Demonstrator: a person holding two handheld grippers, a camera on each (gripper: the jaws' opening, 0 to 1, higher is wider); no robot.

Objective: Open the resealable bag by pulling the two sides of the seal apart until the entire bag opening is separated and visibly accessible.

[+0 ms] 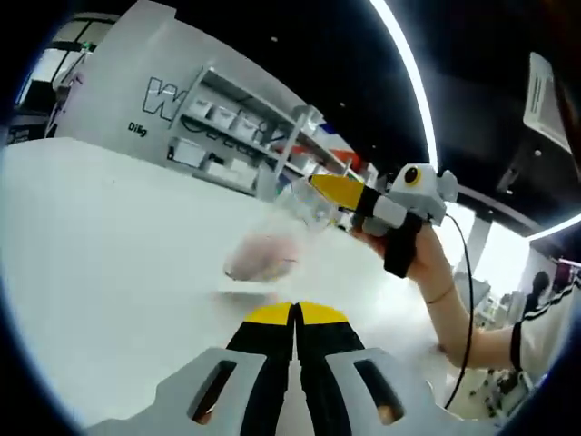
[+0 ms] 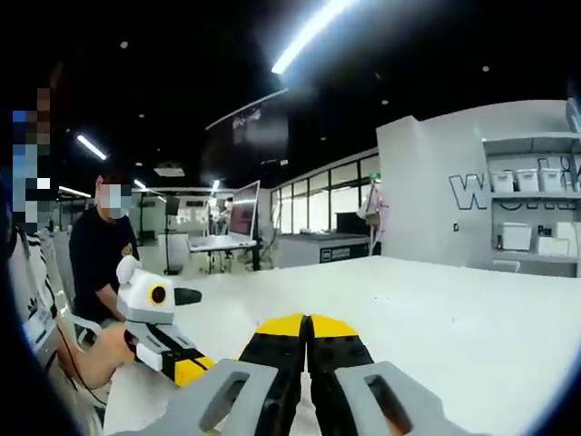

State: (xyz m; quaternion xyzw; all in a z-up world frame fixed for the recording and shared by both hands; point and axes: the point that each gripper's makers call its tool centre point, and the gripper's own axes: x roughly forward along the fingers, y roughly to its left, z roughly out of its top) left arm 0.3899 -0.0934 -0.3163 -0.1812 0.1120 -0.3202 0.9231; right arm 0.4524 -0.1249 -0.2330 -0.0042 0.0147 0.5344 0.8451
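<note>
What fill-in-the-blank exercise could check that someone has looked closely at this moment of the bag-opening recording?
1. The bag lies on a ___ table.
2. In its own view, the left gripper has its jaws ___.
3. The jaw tips of the right gripper are coloured ___.
Missing words: white; shut; yellow.

1 bag [image 1: 272, 245], 2 tools [image 1: 295, 318] [image 2: 307, 329], 1 table [image 1: 100, 245], 1 shelf unit [image 1: 227, 136].
</note>
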